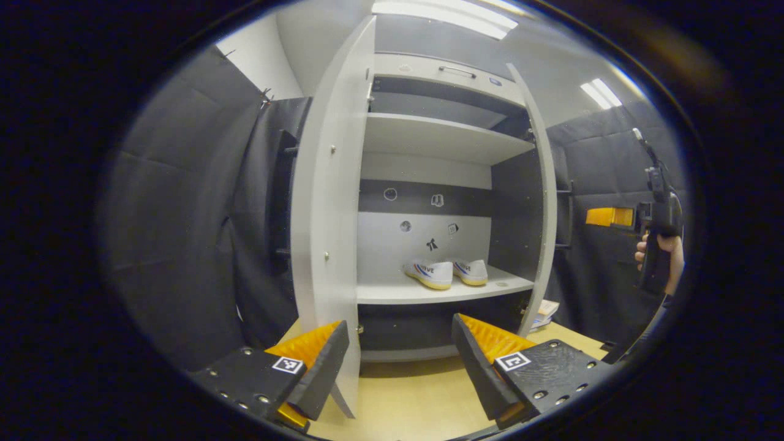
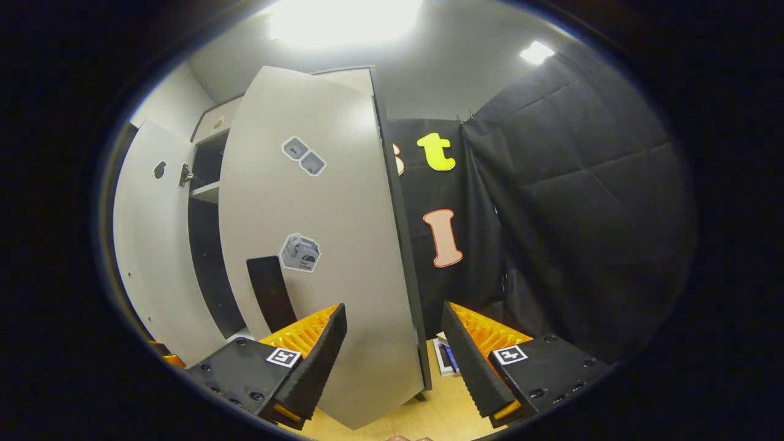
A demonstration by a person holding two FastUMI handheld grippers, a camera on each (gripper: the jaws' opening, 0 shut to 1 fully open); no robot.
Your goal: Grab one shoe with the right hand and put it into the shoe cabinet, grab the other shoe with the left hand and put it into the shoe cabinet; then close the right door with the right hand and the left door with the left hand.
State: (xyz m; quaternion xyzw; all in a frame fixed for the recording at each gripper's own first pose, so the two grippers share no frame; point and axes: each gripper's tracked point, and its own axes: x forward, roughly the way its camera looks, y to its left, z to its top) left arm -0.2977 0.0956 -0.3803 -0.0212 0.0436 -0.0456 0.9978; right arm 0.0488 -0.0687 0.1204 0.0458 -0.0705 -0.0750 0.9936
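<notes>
Two white shoes (image 1: 430, 274) (image 1: 472, 271) stand side by side on the lower shelf (image 1: 392, 294) of the pale shoe cabinet. Both doors stand open. In the left gripper view the left door (image 1: 327, 214) is seen edge-on, and its lower edge drops between the fingers of my open left gripper (image 1: 398, 361), close to the left finger. Far right, a hand holds my right gripper (image 1: 606, 217) beside the right door (image 1: 542, 202). In the right gripper view, the right door (image 2: 318, 245) with stickers and a black handle (image 2: 269, 294) fills the middle, its edge between my open right gripper's (image 2: 395, 349) fingers.
The upper shelf (image 1: 441, 138) is bare. A booklet (image 1: 545, 312) lies on the wooden floor (image 1: 416, 398) by the cabinet's right foot, seen too as a booklet (image 2: 447, 358) in the right gripper view. Black cloth walls stand close on both sides.
</notes>
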